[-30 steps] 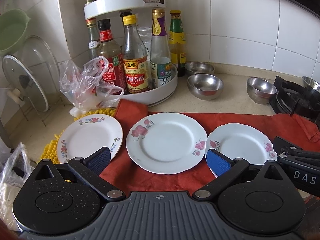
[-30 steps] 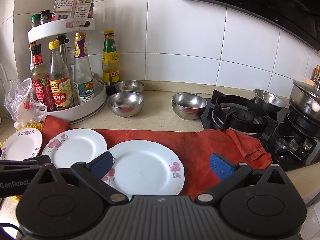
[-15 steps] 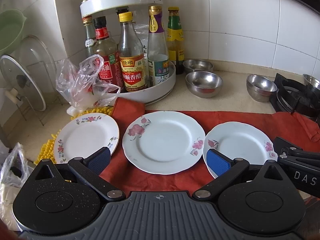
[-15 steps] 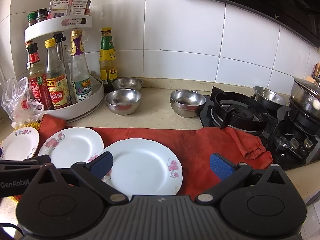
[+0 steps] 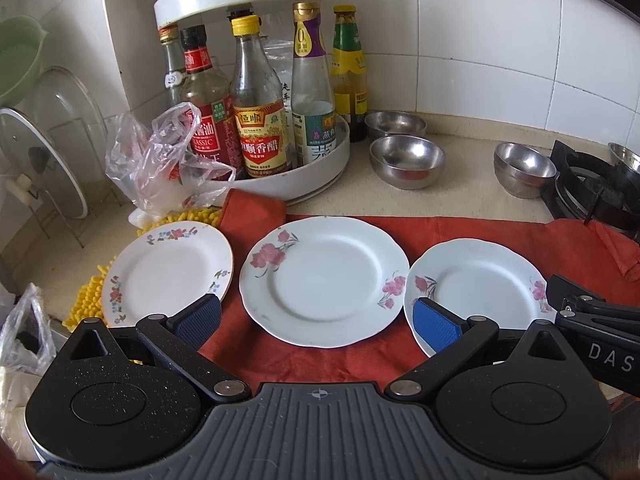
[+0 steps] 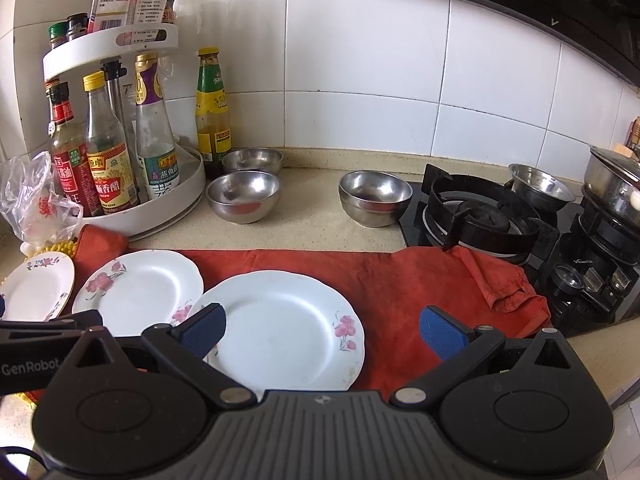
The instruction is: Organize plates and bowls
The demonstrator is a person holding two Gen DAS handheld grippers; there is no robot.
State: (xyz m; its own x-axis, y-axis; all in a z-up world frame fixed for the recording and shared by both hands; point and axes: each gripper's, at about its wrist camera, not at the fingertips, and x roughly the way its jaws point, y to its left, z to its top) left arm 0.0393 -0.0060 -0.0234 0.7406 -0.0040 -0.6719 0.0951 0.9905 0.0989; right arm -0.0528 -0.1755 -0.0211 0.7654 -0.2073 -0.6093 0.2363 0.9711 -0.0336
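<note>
Both tongs are released, fingers spread wide, nothing between the pads. The left tongs (image 5: pixel 316 320) hover low over the near edge of the bench (image 5: pixel 460 196), centred on the middle plate (image 5: pixel 324 280). The right tongs (image 6: pixel 322 330) hover over the right plate (image 6: pixel 280 328), their left pad above its near-left rim.

Three floral plates lie flat in a row, face up, none stacked. The middle and right plates rest on a red cloth (image 6: pixel 400 280); the small left plate (image 5: pixel 168 272) sits partly on a yellow mat (image 5: pixel 90 300) at the cloth's left end. The rims of neighbouring plates are just beside one another, possibly touching. The flat, separated layout presents each rim for an edge grasp; the cloth probably limits sliding.

Four steel bowls stand upright and apart behind the cloth: two near the bottle turntable (image 6: pixel 176 200), namely the front bowl (image 6: pixel 244 196) and the rear bowl (image 6: pixel 252 160); one mid-bench bowl (image 6: pixel 376 196) beside the gas hob (image 6: pixel 480 216); and one far bowl (image 6: pixel 540 184) on the hob. No organizing step appears done yet.

Clearance:
- Open cloth right of the right plate gives room for stacking or setting down.
- The bare strip between cloth and bowls is narrow.
- To the left, a plastic bag (image 5: pixel 160 160) and a lid rack (image 5: pixel 48 160) crowd the small plate.
- The hob grate limits travel to the right.
</note>
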